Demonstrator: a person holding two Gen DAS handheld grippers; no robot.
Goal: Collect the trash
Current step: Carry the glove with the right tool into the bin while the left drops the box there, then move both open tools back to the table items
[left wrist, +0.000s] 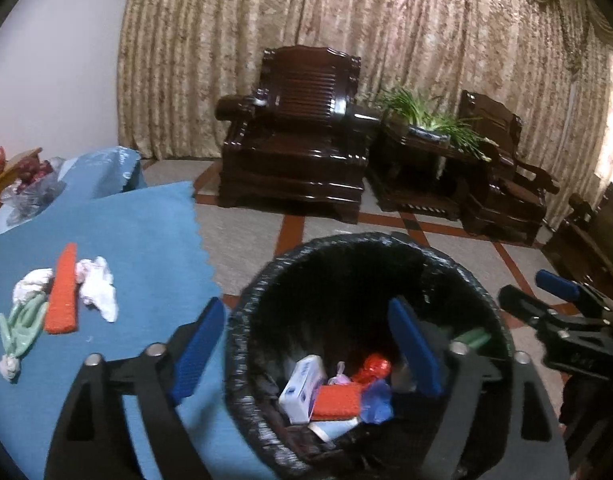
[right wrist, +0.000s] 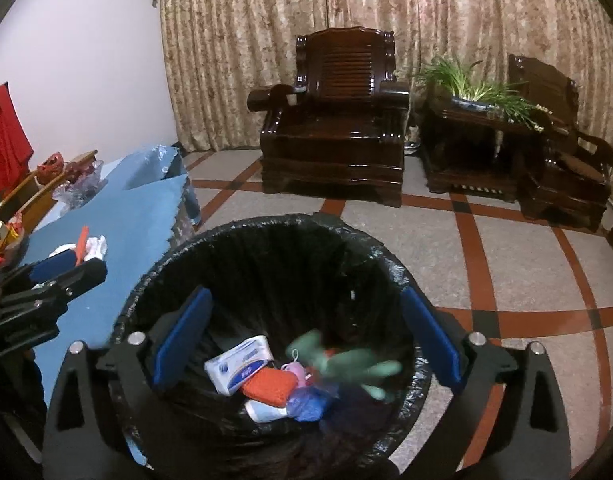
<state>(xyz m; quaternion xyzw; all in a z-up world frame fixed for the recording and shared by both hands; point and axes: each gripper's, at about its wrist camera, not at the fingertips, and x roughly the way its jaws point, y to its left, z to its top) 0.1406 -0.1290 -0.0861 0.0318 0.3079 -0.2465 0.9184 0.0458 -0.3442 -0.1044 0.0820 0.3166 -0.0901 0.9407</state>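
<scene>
Nearest the lens in both wrist views stand the blue pads of each claw, and both hang over the black-lined trash bin [right wrist: 266,264], which serves as the landmark throughout. The left claw [left wrist: 306,352] is spread wide with nothing between its pads; one pad sits outside the bin's near-left rim, the other over its mouth. The right claw [right wrist: 306,340] is equally wide, empty too, straddling the bin's opening.

That pose fits a drop: I judge each claw is parked above the bin so whatever it lets go falls straight in. A blurred green shape [right wrist: 346,364] shows over the bin's contents, smeared as if falling, so its form cannot be made out. Beneath it in the bin lie a white tissue pack [right wrist: 240,364], an orange sponge [right wrist: 270,386], a blue wrapper [right wrist: 308,404] and a red crinkled wrapper [left wrist: 372,366].

Left of the bin, on the blue-clothed tabletop [left wrist: 146,248], more trash waits: a second orange sponge [left wrist: 62,292], crumpled white tissues [left wrist: 100,290] beside it, and a pale green piece [left wrist: 20,328] whose lower end is hard to read. So collecting looks partly done.

Bin's base and near wall are cut off by the claw frames. Beyond the bin stand a dark wooden armchair [right wrist: 338,120] and a curtain [right wrist: 386,8]; the tabletop's far clutter is too small to identify.
</scene>
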